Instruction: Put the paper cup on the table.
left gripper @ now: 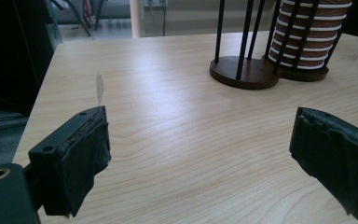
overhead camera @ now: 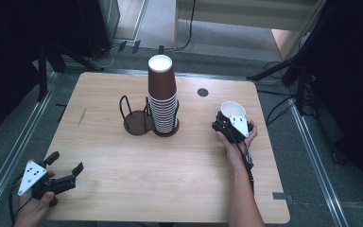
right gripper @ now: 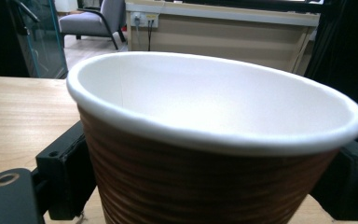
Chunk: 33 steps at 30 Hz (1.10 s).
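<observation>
Right gripper (overhead camera: 232, 124) sat at the right side of the wooden counter (overhead camera: 123, 189), jaws clamped on a single brown ribbed paper cup (overhead camera: 232, 110). In the right gripper view the cup (right gripper: 214, 154) stood mouth-up between the two jaws, white inside, rim tilted slightly, pressed by a jaw on each side.

Left gripper (overhead camera: 65, 166) was at the near-left corner of the counter, jaws spread wide, nothing between them. The left gripper view showed bare wood between its padded fingers (left gripper: 81, 163).

Dark two-bay cup holder (overhead camera: 142, 120) stood mid-counter, well apart from both grippers. Left bay was empty; right bay carried a tall stack of brown cups (overhead camera: 163, 94), white base of the top one facing up.
</observation>
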Tool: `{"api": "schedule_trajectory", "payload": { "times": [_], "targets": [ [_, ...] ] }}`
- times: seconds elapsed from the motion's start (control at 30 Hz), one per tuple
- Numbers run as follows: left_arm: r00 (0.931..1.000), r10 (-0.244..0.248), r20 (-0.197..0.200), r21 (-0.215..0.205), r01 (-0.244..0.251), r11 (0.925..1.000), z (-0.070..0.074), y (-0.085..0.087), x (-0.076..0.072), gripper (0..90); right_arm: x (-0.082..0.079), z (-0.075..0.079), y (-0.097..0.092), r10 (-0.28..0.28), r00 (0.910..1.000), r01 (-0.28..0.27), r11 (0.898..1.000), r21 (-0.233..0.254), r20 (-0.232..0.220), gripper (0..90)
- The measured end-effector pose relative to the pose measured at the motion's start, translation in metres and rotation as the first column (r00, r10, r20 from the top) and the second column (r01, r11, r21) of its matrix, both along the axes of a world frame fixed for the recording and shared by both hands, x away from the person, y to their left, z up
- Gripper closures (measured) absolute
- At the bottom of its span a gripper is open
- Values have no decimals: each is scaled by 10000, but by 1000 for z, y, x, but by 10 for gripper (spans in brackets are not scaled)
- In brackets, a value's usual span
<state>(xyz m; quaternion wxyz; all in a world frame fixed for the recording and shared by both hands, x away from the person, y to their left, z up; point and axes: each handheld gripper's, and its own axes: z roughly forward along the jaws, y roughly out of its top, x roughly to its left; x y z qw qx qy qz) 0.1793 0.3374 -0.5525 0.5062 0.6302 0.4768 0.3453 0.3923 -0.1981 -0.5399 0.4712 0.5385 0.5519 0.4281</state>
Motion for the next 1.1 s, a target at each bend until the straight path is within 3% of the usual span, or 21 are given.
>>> {"api": "schedule_trajectory", "payload": {
  "times": [0.3,0.77,1.1],
  "targets": [
    [10000,-10,15,-12,10,10000,0,0,0,56,-2,0,1,482,9979,-472,9987,215,-443,0],
    [10000,-17,-66,-13,17,10000,0,0,1,57,-22,17,-1,759,9963,-747,9968,302,-414,0],
    [10000,10,-30,147,-9,9999,0,-2,1,57,-41,26,-13,894,9959,-888,9948,495,-103,0]
  ]
}}
